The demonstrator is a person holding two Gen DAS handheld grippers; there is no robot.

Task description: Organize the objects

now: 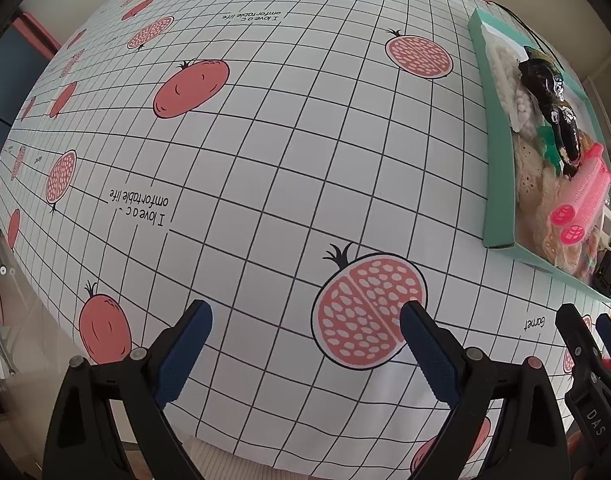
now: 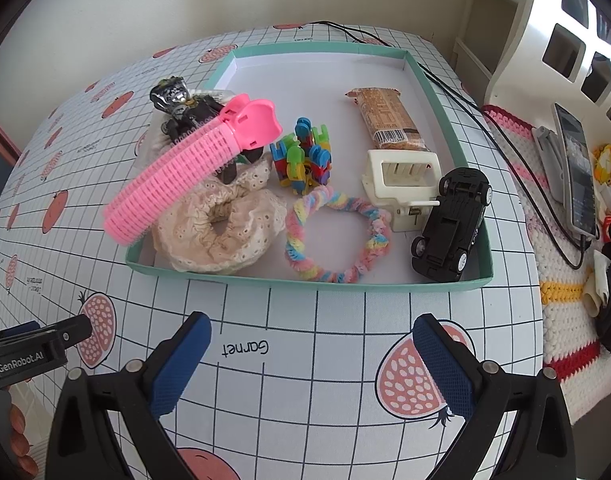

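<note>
- On the near part of the tablecloth (image 2: pixel 305 360), just before the tray's front wall, the right gripper (image 2: pixel 311 360) hovers with its jaws wide apart and nothing between them.
- The tray (image 2: pixel 305 282), a shallow teal-rimmed box with a white floor, sits toward the table's far right; its right wall runs close to the table edge, where black cables trail past.
- Inside, the left side is crowded: a pink hair roller (image 2: pixel 185 176) leans over the left rim, its lower end jutting past the wall, resting on a cream scrunchie (image 2: pixel 217 232) and across a black figure (image 2: pixel 181 108).
- Mid-tray stand a cluster of coloured blocks (image 2: pixel 305 156) and, in front of it, a pastel scrunchie ring (image 2: pixel 333 236) close to the front wall.
- On the right lie a wrapped snack bar (image 2: pixel 389 118), a cream plastic clip (image 2: pixel 405 180) and a black toy car (image 2: pixel 453 224) tilted against the right wall.
- The far part of the tray floor is bare.
- The left gripper (image 1: pixel 305 344) hangs over the table's near edge, jaws spread and empty; ahead of it the cloth lies open, with the tray well off to its right.
- Beyond the table's right edge, a phone (image 2: pixel 577 176) stands over a crocheted mat (image 2: pixel 561 292).
</note>
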